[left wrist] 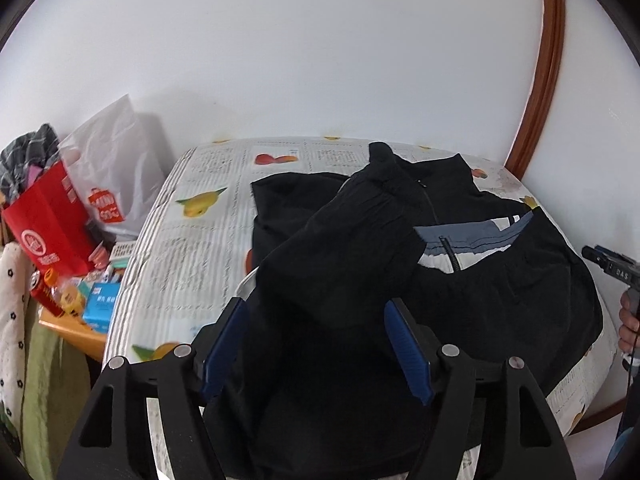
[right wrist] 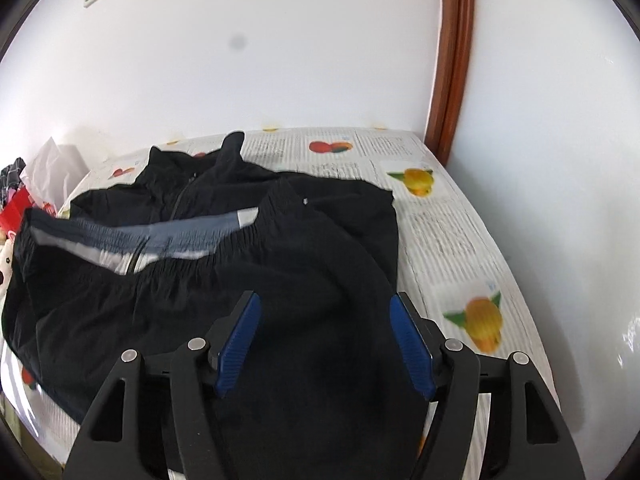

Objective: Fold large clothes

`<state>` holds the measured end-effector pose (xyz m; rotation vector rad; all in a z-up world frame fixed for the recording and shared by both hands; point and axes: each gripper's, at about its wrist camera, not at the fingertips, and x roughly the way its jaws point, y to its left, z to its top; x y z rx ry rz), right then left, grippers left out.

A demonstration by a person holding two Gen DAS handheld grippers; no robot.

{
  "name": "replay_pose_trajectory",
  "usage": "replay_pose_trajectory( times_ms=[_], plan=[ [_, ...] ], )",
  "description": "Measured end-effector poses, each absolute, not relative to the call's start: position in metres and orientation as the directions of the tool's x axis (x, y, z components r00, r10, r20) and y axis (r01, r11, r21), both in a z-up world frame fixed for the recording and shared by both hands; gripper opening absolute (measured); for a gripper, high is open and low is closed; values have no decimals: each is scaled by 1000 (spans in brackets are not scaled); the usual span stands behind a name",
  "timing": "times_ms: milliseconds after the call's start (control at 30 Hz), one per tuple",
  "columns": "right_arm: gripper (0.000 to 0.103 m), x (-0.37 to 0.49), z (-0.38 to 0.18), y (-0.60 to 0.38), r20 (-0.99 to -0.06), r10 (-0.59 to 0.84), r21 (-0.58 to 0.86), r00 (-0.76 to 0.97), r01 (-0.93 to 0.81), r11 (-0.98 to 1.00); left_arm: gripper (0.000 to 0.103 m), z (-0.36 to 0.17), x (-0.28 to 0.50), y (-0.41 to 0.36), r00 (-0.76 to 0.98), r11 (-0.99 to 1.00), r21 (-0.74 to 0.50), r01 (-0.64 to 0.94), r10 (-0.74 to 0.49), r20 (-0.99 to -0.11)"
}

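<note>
A black zip jacket [left wrist: 500,280] with a grey and white chest band lies spread on the table [left wrist: 192,240]. One sleeve [left wrist: 352,232] is folded across its front. My left gripper [left wrist: 316,312] is open, its blue pads on either side of the sleeve's lower part, holding nothing. In the right wrist view the jacket [right wrist: 160,264] lies the same way, with its other sleeve [right wrist: 320,240] folded inward. My right gripper [right wrist: 324,308] is open over that sleeve and holds nothing. The right gripper also shows in the left wrist view [left wrist: 612,268], at the table's right edge.
The table has a fruit-printed newspaper-style cover [right wrist: 460,240]. Left of it stand a red bag [left wrist: 48,224], a white plastic bag [left wrist: 108,168] and small boxes [left wrist: 100,300]. A white wall is behind, with a brown wooden door frame [right wrist: 452,60] at the right.
</note>
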<state>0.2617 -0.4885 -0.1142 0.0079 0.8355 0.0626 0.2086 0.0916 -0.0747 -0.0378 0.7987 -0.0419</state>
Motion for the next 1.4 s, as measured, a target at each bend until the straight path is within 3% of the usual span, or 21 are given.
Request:
replay_pose_trajectory(
  times_ms=[167,500,700,767,800,833,867,933,1000,1100,1400],
  plan=[
    [70,297,-118,-481,-748,91,54,657,-76,996,75,-84,234,83,674,998,-36,52,-61,-736],
    [70,350,-151,-470,-807,86,42,585,-88,995,75,-110,287,92,656,1000,10,-21,21,-755],
    [69,369,-170,-468,-824,75,28,561,-93,995,59,-121,312,102,647,999,2,-37,26,-762],
    [68,373,-174,-468,-829,73,24,554,-94,995,44,-125,318,106,638,999,-17,-39,12,-770],
    [63,375,-177,-467,-831,72,24,552,-94,995,39,-128,320,108,633,999,-34,-41,0,-774],
    [54,376,-178,-466,-831,74,25,552,-95,995,28,-129,321,108,629,998,-41,-41,-6,-777],
    [51,376,-179,-466,-831,77,28,550,-96,995,15,-130,321,108,627,998,-43,-36,-11,-779],
    [45,375,-179,-465,-824,84,32,560,-102,994,6,-127,317,105,642,999,-9,-42,21,-767],
    [36,372,-177,-464,-815,94,35,572,-114,993,4,-120,311,106,662,999,-10,-36,16,-749],
    [11,366,-170,-466,-796,102,33,597,-125,992,3,-105,303,109,702,998,-36,-44,5,-712],
    [7,357,-117,-503,-640,236,221,731,-119,968,3,-76,307,114,802,991,-96,-97,21,-597]
  ],
)
